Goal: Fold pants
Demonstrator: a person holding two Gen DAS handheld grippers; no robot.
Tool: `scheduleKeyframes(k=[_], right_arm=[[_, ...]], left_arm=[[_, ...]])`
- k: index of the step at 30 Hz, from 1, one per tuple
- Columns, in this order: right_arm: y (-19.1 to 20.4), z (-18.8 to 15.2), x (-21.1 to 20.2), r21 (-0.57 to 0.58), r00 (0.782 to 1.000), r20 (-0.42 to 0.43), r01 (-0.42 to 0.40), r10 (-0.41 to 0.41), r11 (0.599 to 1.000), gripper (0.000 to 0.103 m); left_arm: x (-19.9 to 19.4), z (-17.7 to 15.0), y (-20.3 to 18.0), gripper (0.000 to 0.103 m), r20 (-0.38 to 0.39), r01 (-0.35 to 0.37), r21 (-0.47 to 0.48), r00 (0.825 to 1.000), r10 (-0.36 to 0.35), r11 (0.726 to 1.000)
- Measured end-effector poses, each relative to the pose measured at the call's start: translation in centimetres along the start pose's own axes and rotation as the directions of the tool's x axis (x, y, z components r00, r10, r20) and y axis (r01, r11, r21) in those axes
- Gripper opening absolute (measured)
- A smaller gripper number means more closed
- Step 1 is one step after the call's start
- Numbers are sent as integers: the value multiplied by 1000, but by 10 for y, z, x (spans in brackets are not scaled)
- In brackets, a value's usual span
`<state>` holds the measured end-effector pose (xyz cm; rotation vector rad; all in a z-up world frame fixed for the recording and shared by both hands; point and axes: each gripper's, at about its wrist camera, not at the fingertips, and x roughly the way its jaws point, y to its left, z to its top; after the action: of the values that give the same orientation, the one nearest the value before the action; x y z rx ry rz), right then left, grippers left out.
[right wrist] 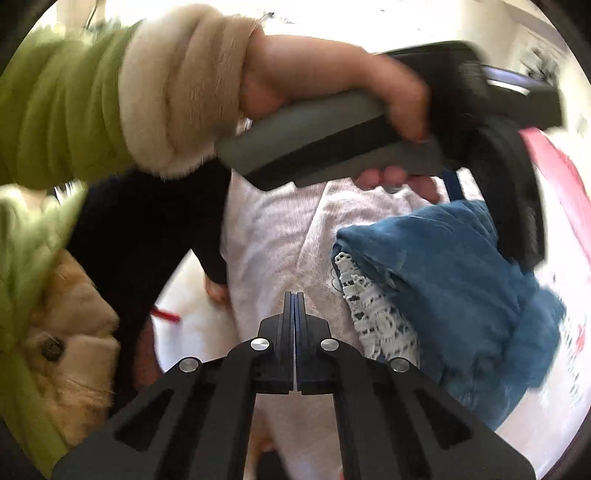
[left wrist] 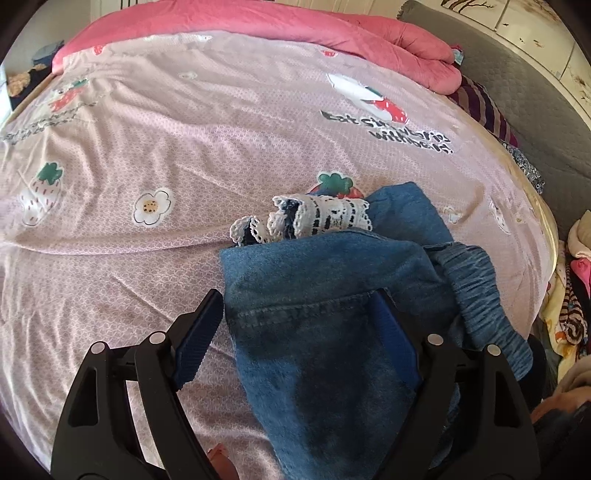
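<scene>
Bed and its surroundings

A pale pink bedsheet (left wrist: 184, 155) printed with strawberries, flowers and dark lettering covers the bed. A bunched pink quilt (left wrist: 280, 26) lies along the far edge, with a striped cloth (left wrist: 484, 107) at its right end. A grey padded surface (left wrist: 535, 92) runs along the right, with a pile of patterned fabrics (left wrist: 569, 306) nearer.

The pink bedsheet (left wrist: 221, 140) carries dark printed lettering beside a strawberry picture, right of centre in the left wrist view; it reads "Eat Strawberries" with a second line that seems to say "with bears"; a like print at the sheet's far left edge is too warped to read.
</scene>
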<state>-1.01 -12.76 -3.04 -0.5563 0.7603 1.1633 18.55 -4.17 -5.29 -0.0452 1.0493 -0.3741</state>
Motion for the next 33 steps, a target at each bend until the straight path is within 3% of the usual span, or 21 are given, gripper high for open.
scheduleKeyframes(k=[2,4,6,9,12,14,19,24,33], right_arm=[[-10,-1,-22,81,998,69,-11,6,997,4],[-21,-3,-44,167,990,138,-23,-1,986,19],[-30,-4,-61,224,983,183,-25,-17,974,52],[-41,-7,-86,294,970,231,2,-73,956,55],[-56,-9,-101,372,961,225,69,-162,926,69],[-65,-18,-109,418,952,230,90,-201,904,70],[-93,-32,-124,524,931,221,138,-290,841,84],[-111,-46,-124,593,917,203,164,-343,789,93],[-131,-58,-119,684,909,140,199,-393,702,98]], left_arm=[[-9,-3,-4,74,22,-5,12,1000,4,1000],[-19,-6,-10,74,50,-11,25,999,10,1000],[-31,-9,-15,74,77,-19,36,997,16,999],[-46,-13,-23,75,115,-39,55,993,33,998],[-62,-19,-28,78,147,-54,63,988,45,997],[-69,-23,-31,80,161,-63,69,986,52,996],[-89,-32,-38,83,193,-102,87,978,84,991],[-100,-39,-44,88,215,-116,94,972,94,989],[-98,-43,-38,93,210,-122,74,972,104,990]])
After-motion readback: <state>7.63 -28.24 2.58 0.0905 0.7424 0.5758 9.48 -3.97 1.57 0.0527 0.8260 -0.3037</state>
